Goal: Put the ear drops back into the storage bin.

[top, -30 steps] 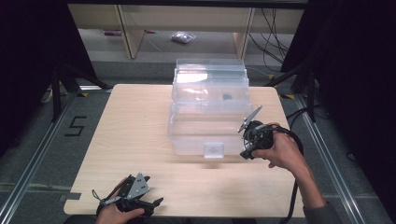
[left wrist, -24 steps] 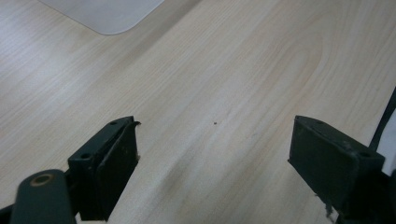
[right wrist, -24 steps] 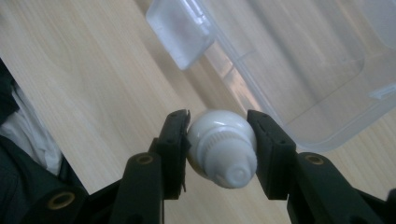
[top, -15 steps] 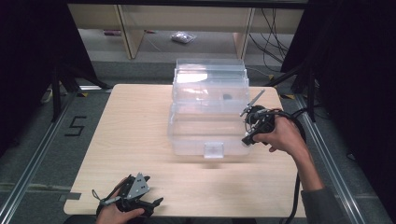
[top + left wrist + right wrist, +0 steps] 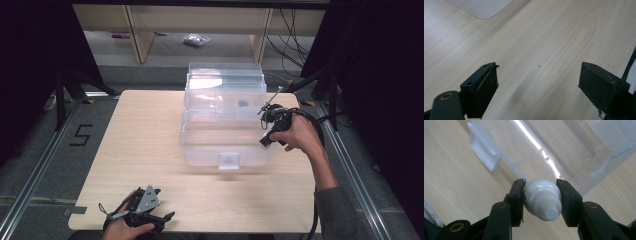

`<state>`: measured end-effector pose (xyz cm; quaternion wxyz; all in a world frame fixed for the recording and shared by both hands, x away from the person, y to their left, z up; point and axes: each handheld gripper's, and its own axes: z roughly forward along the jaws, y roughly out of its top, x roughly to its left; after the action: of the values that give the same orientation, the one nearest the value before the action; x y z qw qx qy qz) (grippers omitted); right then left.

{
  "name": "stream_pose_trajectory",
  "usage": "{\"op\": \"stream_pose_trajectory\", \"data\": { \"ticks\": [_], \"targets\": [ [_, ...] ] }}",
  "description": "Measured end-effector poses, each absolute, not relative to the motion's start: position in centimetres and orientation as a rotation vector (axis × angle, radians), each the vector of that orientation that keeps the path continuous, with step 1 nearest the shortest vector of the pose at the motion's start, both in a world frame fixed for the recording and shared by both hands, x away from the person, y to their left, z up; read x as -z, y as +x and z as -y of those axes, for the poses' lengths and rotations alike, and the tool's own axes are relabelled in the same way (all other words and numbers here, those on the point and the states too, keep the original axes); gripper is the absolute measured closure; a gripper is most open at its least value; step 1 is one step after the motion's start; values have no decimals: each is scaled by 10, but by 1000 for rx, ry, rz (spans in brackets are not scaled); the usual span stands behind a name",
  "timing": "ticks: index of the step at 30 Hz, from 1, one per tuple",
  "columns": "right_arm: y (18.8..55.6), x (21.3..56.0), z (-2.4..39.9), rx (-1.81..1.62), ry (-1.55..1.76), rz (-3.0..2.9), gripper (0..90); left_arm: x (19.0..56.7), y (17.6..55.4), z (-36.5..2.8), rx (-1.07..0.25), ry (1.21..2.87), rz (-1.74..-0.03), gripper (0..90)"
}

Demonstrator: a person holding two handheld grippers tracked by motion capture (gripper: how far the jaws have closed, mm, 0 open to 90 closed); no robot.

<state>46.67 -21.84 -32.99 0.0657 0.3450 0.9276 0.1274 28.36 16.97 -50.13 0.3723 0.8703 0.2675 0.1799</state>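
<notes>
Nearest the person, the left claw [image 5: 150, 212] rests low at the front edge of the pale wood-grain counter [image 5: 145, 140], its jaws standing wide apart over bare wood with nothing between them.

Farther in and to the right, the right claw [image 5: 541, 195] is clamped on a small white rounded plastic piece with a ribbed collar and a nozzle-like tip [image 5: 543, 200], possibly a cap or the end of a tube or bottle; what it belongs to cannot be told. It sits squarely between the two black pads, held at its widest part. It looks light and rigid, with a glossy skin that could slip if the grip slackens, so holding across the ribbed collar seems the safer place.

Just beyond the right claw stands the large clear plastic lidded storage box [image 5: 225, 120], mid-counter, with its front latch [image 5: 228, 160] facing the person. The claw hangs beside the box's right wall, close to it. The box's thin walls would likely flex if knocked.

Open counter lies broadly to the left of the box and in front of it; the right side is tighter, with the counter's edge near.
</notes>
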Motion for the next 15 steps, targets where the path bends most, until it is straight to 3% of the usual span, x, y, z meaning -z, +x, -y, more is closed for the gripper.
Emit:
{"op": "stream_pose_trajectory", "data": {
  "ticks": [15],
  "targets": [
    [504, 360, 219, -302, 1123, -2791, 602, 501, 284, -170, -458, 2232, -681, 150]
  ]
}}
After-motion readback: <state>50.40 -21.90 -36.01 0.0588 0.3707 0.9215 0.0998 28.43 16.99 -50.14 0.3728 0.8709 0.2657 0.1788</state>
